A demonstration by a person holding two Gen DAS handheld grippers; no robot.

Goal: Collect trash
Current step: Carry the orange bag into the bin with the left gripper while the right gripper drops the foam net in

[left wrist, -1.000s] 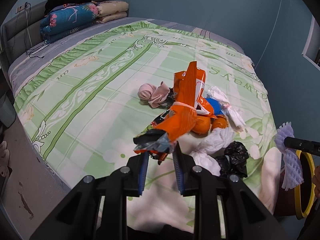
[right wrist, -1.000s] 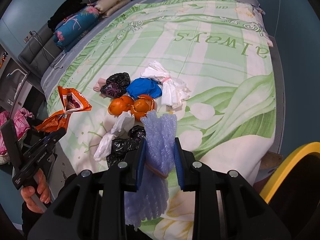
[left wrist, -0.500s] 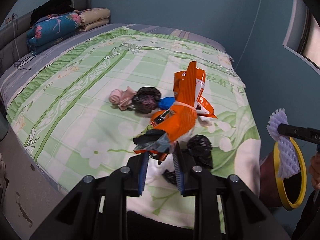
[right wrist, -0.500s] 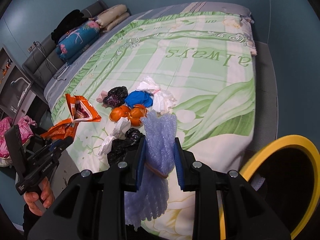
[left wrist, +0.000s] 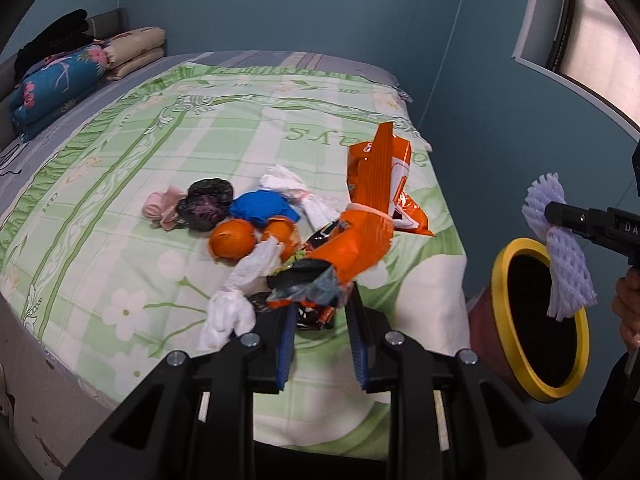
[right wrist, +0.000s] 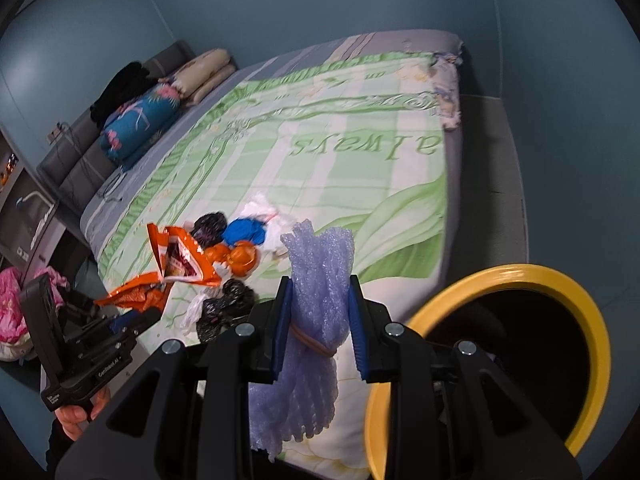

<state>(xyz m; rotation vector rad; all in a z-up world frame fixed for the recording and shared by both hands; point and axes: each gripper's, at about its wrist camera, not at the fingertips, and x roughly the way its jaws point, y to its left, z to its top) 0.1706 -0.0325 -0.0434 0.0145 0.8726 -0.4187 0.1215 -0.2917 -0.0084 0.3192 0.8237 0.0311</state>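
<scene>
My left gripper [left wrist: 322, 320] is shut on orange snack wrappers [left wrist: 360, 236] and holds them above the bed's near edge. My right gripper [right wrist: 318, 320] is shut on a bundle of purple foam netting [right wrist: 316, 304] tied with a rubber band. It holds the bundle beside the yellow-rimmed trash bin [right wrist: 520, 360]. In the left wrist view the netting [left wrist: 560, 248] hangs over the bin's rim [left wrist: 500, 280]. Trash lies on the bed: orange peels [left wrist: 232, 238], a blue bag [left wrist: 262, 208], black bags [left wrist: 206, 202], white bags [left wrist: 244, 284] and a pink wad [left wrist: 162, 208].
The bed carries a green patterned cover [left wrist: 160, 132]. Folded quilts and pillows [left wrist: 60, 80] lie at its head. Blue walls stand close behind, with a window [left wrist: 592, 32] at the right. Shelving and pink cloth [right wrist: 12, 300] stand left of the bed.
Both grippers have swung right toward the bin with their loads. The bin's opening now fills the lower right of the right wrist view, and the netting hangs by its rim.
</scene>
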